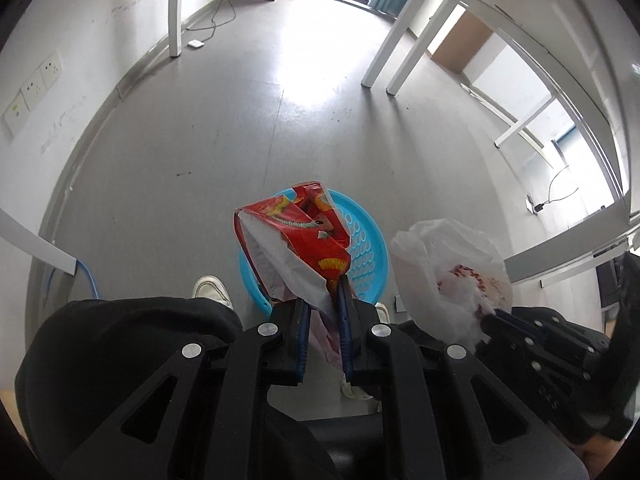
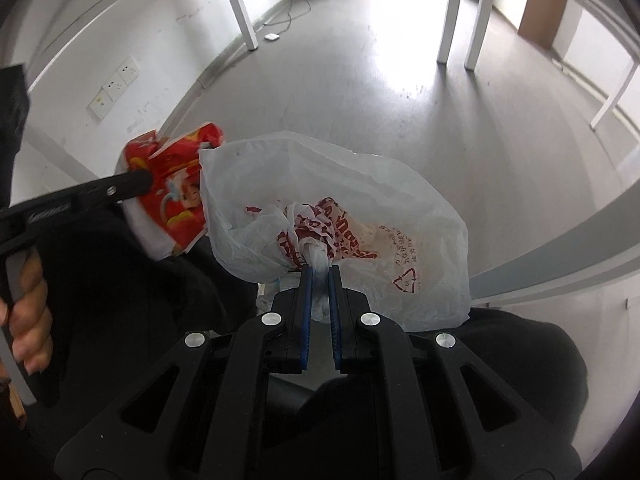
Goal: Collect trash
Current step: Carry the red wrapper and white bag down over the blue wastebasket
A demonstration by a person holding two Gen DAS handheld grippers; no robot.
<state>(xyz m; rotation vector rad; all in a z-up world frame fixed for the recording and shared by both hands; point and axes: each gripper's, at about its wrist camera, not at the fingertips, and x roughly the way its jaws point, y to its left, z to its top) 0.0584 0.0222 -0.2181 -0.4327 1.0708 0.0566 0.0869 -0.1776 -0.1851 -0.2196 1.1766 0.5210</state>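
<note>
My left gripper [image 1: 323,300] is shut on a red snack wrapper [image 1: 304,236] with a white inside, held in the air above a blue plastic basket [image 1: 368,256] on the floor. My right gripper [image 2: 320,276] is shut on the knotted neck of a white plastic bag [image 2: 340,216] with red print, also held in the air. The bag shows at the right of the left wrist view [image 1: 452,268], beside the wrapper. The wrapper shows at the left of the right wrist view [image 2: 180,196], pinched by the other gripper's black fingers [image 2: 120,188].
Grey floor [image 1: 240,140] stretches ahead. White table legs [image 1: 396,52] stand at the far right, another leg [image 1: 174,12] at the far left by the wall with sockets [image 1: 36,84]. The person's white shoe [image 1: 212,288] is left of the basket. A blue cable [image 1: 90,280] lies by the left wall.
</note>
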